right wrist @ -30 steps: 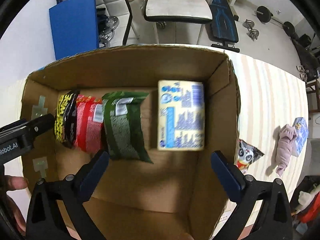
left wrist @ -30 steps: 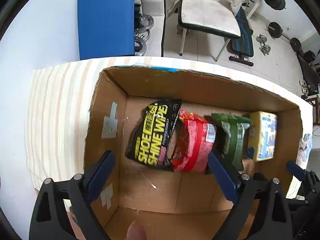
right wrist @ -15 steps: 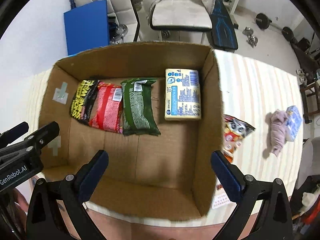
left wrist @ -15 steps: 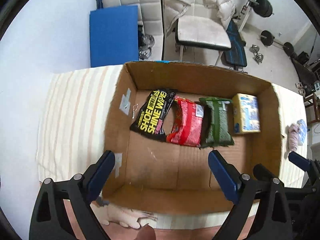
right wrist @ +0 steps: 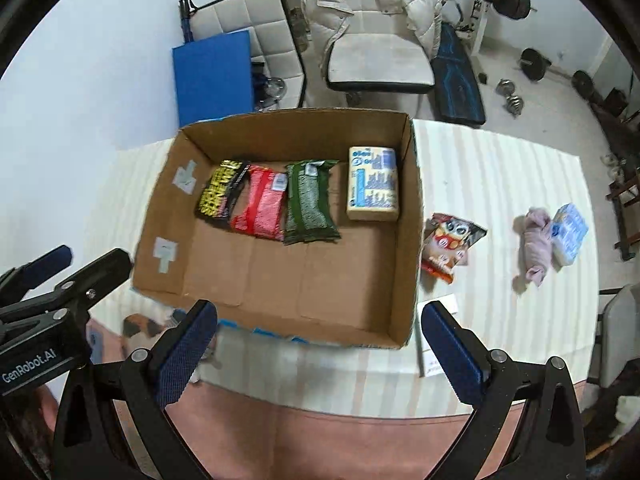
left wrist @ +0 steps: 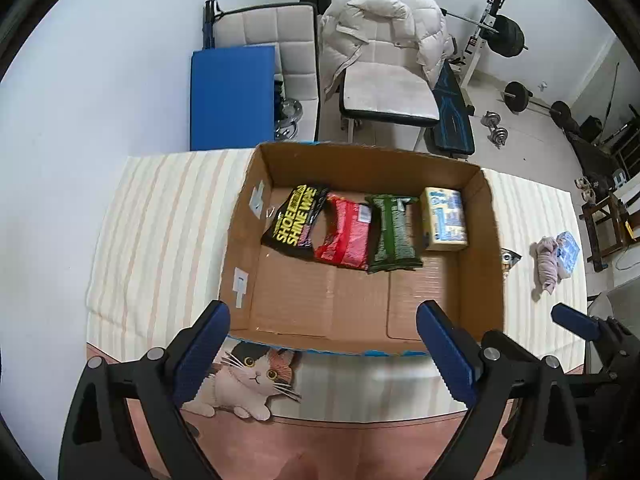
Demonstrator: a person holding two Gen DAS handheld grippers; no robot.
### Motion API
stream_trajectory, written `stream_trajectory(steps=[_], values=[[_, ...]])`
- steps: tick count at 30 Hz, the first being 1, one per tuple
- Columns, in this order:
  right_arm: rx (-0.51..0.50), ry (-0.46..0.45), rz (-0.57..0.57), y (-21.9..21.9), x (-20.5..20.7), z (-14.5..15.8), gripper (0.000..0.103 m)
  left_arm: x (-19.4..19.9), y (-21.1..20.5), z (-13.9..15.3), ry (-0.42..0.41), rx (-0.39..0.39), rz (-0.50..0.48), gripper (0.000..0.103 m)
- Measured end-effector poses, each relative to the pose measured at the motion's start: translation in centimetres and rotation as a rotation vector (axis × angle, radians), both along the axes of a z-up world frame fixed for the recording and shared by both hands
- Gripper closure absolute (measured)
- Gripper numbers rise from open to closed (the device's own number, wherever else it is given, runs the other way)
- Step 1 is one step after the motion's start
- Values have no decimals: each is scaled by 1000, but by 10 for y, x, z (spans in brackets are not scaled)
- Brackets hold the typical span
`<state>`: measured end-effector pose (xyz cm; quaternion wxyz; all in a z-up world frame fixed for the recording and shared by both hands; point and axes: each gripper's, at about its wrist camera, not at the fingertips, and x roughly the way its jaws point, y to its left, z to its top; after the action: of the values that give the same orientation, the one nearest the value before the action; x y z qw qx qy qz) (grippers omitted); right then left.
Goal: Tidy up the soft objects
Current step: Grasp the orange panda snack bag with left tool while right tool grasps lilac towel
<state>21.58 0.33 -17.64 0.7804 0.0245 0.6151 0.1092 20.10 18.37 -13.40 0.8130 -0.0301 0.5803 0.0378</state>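
Observation:
An open cardboard box stands on the striped table. In a row inside lie a black shoe-wipe pack, a red pack, a green pack and a yellow-blue tissue pack. Right of the box lie a cartoon snack bag, a pink plush toy and a small blue tissue pack. My left gripper and right gripper are both open and empty, hovering above the box's near edge.
A cat picture lies at the table's near edge left of the box. A white paper card lies near the box's front right corner. Behind the table are a blue mat, chairs and gym weights.
Both grippers have pulled back and up from inside the box, so the whole box and the table around it now show. The packs in the box have not moved.

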Motion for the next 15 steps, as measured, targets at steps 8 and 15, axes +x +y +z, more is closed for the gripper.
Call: stream_trajectory(steps=[8,15], values=[[50,10,-129,-86,0,7,0,40,-101,17,-12,56,-174,7],[-22,63,-330,-222,33,-24,0,111,-241,-37,140,140,-465,7]])
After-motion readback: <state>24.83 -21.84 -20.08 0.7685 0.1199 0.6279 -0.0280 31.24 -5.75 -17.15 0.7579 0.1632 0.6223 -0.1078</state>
